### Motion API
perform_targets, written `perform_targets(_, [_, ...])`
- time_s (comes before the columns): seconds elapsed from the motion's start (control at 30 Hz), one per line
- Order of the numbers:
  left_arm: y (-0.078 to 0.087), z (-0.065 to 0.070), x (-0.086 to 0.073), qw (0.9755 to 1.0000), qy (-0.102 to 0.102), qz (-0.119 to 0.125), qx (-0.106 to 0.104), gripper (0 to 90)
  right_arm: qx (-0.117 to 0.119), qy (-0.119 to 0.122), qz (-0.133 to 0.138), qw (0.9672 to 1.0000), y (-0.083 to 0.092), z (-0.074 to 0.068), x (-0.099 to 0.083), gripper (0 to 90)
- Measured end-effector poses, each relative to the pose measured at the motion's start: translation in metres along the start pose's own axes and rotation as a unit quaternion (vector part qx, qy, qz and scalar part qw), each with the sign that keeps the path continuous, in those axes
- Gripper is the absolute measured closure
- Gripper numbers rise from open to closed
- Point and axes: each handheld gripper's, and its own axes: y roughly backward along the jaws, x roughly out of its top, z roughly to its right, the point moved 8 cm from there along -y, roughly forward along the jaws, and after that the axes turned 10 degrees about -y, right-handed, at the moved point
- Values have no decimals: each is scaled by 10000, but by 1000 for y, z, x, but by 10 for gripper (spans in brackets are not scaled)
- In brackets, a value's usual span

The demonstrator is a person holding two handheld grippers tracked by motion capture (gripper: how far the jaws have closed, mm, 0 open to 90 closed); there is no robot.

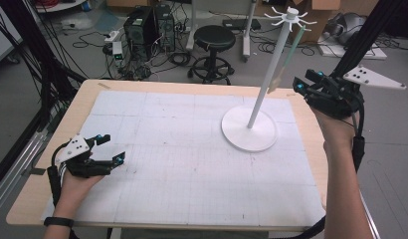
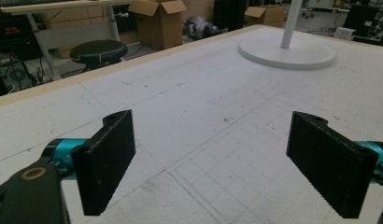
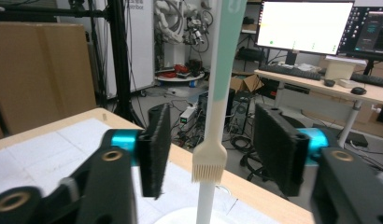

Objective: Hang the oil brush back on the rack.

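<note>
Pale wood edged the large table, whose top was covered by a white gridded mat. Toward the far right of that mat stood a white stand with a round flat base, a slim pole leaning slightly and a crown of short hooks at its head. From one of those hooks hung the brush with a mint-green and cream handle and a cream bristle head. Its long axis ran nearly upright with a slight slant, the handle end up at the hooks and the bristles pointing down, clear of the table and just beside the pole. In the right gripper view the brush dropped straight through the gap between the two black jaws, bristles lowest, with open space on either side of it.

The right gripper was held high at the table's right edge on a raised forearm, its jaws aimed at the brush's lower end. Those jaws stood apart, released, with neither pad pressing on the brush.

The left gripper lay low over the near left part of the mat, the hand resting by the table edge and aimed toward the middle. Its jaws were spread wide with nothing between them.
</note>
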Motion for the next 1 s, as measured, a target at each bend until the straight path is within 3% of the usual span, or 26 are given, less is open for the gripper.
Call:
perform_targets(0.3, [2,-1,2,10000,4,41,21,161,190,-141,-50,9997,22,2,-46,304])
perform_targets(0.57, [6,-3,5,9999,77,149,10,161,494,-367,-257,9978,33,-6,-104,236])
perform_targets(0.67, [7,-6,4,9998,98,170,79,161,497,-367,-328,9976,35,-10,-124,210])
perform_targets(0.7, [7,-7,4,9998,78,155,91,161,501,-416,-310,9974,37,-13,-139,199])
perform_targets(0.83, [6,-5,3,9999,55,123,68,161,509,-461,-343,9971,40,-16,-160,186])
perform_targets(0.9, [6,-4,3,9999,43,116,56,161,360,-398,-443,9976,40,-14,-171,177])
perform_targets(1.0, [7,-4,3,9999,44,120,69,161,344,-386,-545,9972,41,-14,-182,176])
